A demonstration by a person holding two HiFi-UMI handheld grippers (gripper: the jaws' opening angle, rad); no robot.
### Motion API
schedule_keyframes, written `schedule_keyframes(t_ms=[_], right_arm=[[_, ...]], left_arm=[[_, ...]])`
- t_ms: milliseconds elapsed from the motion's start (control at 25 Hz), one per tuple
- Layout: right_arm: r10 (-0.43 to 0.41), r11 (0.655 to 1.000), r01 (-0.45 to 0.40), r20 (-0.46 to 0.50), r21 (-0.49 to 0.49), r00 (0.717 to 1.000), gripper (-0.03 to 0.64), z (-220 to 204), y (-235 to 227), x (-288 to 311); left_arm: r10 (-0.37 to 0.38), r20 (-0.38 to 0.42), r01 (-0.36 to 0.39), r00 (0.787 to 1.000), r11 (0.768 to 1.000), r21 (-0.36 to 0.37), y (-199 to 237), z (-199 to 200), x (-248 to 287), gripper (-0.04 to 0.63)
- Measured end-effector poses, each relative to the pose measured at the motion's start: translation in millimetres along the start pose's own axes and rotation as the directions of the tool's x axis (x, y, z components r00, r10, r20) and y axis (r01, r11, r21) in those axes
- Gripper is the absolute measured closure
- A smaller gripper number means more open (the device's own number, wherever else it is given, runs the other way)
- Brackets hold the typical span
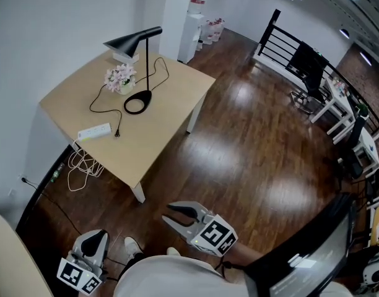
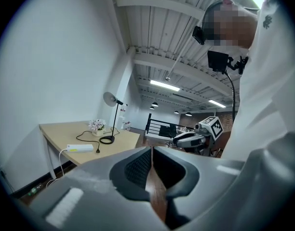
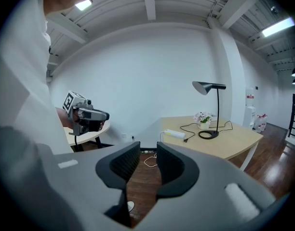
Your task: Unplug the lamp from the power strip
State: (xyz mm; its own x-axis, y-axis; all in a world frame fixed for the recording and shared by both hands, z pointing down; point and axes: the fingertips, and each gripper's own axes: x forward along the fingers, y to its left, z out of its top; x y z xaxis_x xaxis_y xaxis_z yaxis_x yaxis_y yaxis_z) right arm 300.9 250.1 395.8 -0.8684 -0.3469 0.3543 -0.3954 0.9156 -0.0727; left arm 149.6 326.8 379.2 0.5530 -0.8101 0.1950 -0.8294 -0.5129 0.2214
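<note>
A black desk lamp (image 1: 137, 101) stands on the light wooden table (image 1: 165, 122). Its black cord loops round to a plug (image 1: 117, 132) that lies on the tabletop beside the white power strip (image 1: 94, 132), apart from it. Both grippers hang low near the person's body, well away from the table. My left gripper (image 1: 95, 235) has its jaws shut with nothing between them, as the left gripper view shows (image 2: 151, 150). My right gripper (image 1: 167, 213) is open and empty, which is plain in the right gripper view (image 3: 147, 153). There the strip (image 3: 174, 134) and the lamp (image 3: 210, 110) stand far ahead.
A small pot of pink flowers (image 1: 121, 78) sits next to the lamp. The strip's white cable (image 1: 84, 163) hangs off the table edge in a coil on the dark wooden floor. A black railing (image 1: 282, 42) and desks (image 1: 338, 104) stand at the right.
</note>
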Motion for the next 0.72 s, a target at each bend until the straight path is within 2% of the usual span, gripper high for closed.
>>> schedule_keyframes(t_ms=[400,720], right_arm=[[0.079,0.995,-0.077,0.033,-0.055,0.996,0.499,-13,16,-57],[0.095,0.994,-0.093,0.04,-0.06,0.995,0.499,-26,19,-77]], left_arm=[[0.052,-0.021,-0.053,0.998,0.998,-0.019,-67,-29,-1,0.578],[0.06,-0.028,-0.061,0.998,0.998,-0.021,-90,-38,4,0.578]])
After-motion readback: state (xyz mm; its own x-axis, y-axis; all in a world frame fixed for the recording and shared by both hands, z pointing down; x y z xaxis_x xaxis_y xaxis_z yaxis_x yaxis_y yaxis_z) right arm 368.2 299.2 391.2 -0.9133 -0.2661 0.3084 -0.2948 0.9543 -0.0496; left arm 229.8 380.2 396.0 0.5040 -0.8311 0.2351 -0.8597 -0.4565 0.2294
